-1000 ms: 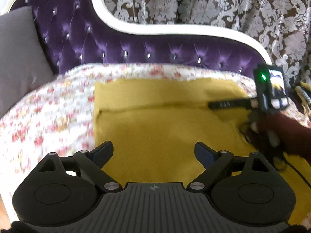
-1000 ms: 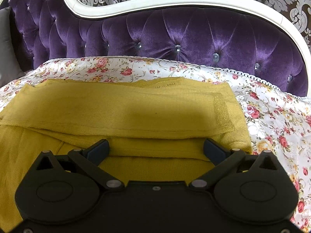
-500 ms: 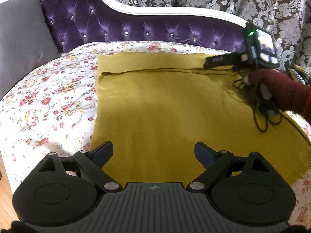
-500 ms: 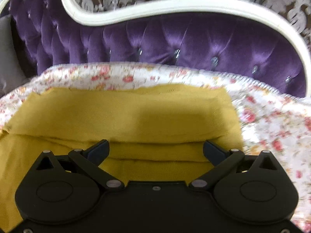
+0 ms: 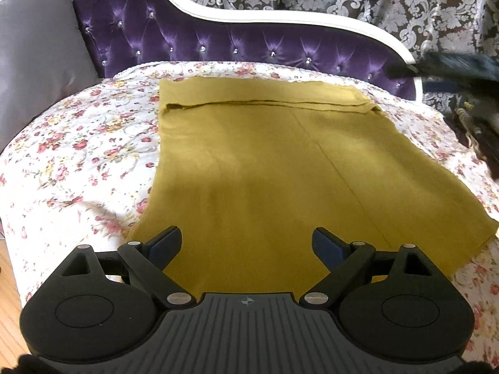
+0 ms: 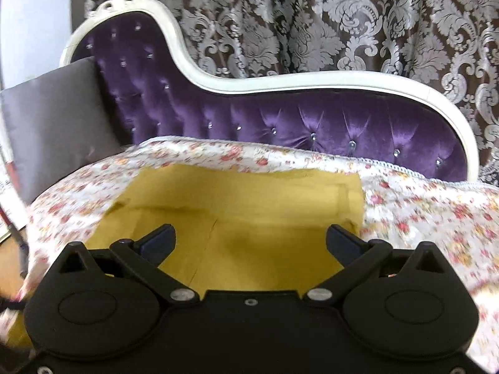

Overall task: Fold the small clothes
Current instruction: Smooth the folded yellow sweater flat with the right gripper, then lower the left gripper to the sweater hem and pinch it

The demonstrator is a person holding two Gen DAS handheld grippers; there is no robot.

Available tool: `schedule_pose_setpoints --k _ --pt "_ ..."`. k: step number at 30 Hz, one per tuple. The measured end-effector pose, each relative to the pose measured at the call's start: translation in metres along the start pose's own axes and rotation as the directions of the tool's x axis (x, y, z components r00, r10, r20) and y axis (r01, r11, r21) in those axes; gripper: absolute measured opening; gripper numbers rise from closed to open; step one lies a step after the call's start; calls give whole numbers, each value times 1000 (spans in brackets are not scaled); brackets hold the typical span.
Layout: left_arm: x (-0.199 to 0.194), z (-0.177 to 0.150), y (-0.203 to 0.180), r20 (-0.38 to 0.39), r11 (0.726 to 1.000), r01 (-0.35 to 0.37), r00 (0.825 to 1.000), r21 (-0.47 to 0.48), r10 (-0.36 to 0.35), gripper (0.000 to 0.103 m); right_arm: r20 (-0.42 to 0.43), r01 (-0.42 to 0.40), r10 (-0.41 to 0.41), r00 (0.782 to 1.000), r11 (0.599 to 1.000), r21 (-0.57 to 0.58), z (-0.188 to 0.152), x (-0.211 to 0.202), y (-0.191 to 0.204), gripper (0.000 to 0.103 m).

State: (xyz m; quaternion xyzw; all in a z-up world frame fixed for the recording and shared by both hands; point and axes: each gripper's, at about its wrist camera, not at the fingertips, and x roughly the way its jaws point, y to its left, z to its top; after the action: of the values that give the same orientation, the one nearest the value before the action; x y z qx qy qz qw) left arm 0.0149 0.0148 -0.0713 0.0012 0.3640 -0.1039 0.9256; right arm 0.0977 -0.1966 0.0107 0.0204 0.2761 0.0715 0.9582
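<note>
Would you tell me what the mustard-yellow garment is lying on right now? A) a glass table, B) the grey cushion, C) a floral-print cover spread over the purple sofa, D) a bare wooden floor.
C: the mustard-yellow garment lies flat on the floral-print cover, in front of the tufted purple sofa back; the grey cushion is off to one side.

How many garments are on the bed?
1: a mustard garment lies flat on the floral cover, its far edge folded over. Others may lie outside both views.
</note>
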Motion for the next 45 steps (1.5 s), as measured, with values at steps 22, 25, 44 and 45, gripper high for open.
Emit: schedule_pose_setpoints --k 22,25,44,45 --pt "-39 -33 32 -21 993 -51 999 -107 49 91 -71 38 -37 997 999 8 -102 -109 26 102" --pt "-34 -33 34 -27 994 -45 999 -103 43 91 -77 64 -62 995 997 35 -104 -111 15 102" --pt "-20 -26 30 -26 999 -12 1000 -32 11 75 -185 134 -89 979 960 245 -126 -89 -45 84" --pt "-21 -25 29 -26 1000 -10 1000 -29 9 73 -186 133 -88 979 960 246 -127 -89 -45 83"
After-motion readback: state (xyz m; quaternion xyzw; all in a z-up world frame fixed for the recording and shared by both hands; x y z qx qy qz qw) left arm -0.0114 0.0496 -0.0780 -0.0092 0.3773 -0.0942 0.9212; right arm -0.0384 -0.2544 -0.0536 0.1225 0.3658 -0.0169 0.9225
